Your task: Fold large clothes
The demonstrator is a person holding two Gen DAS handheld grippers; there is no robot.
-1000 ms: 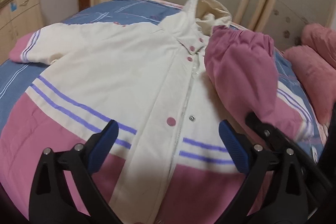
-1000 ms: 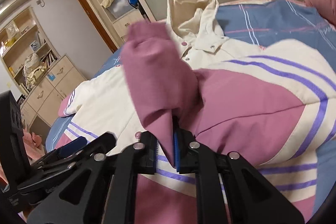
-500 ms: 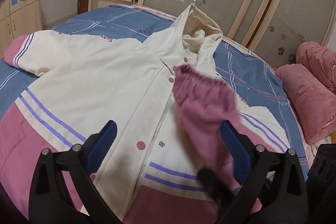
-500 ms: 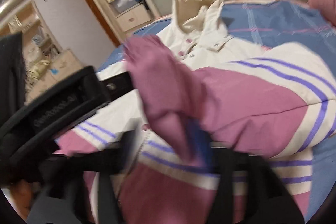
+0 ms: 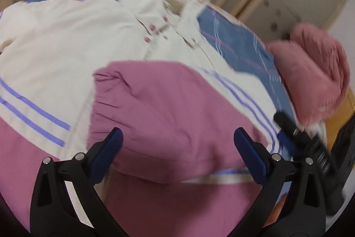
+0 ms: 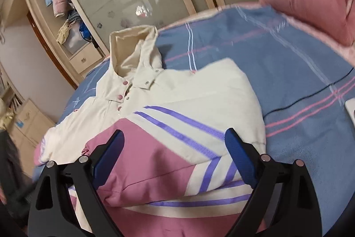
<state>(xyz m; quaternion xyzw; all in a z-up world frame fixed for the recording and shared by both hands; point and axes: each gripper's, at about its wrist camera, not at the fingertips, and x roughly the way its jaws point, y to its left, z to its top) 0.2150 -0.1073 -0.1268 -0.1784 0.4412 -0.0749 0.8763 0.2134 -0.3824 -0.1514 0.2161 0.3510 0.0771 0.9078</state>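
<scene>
On the blue bed (image 6: 299,72), my jacket's (image 6: 177,90) pink sleeve (image 5: 168,108) lies folded inward; right tool (image 6: 175,154) opening empty, left tool (image 5: 177,150) wide, empty; I judge the other sleeve next.

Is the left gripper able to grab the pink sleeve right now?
Probably yes. The left gripper is open, and the folded pink sleeve lies on the jacket right ahead of its fingers, with nothing covering it.

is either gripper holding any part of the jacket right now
No. The right gripper is opening with nothing pinched; the pink sleeve lies loose, folded across the jacket. The left gripper is open too, above the sleeve.
</scene>
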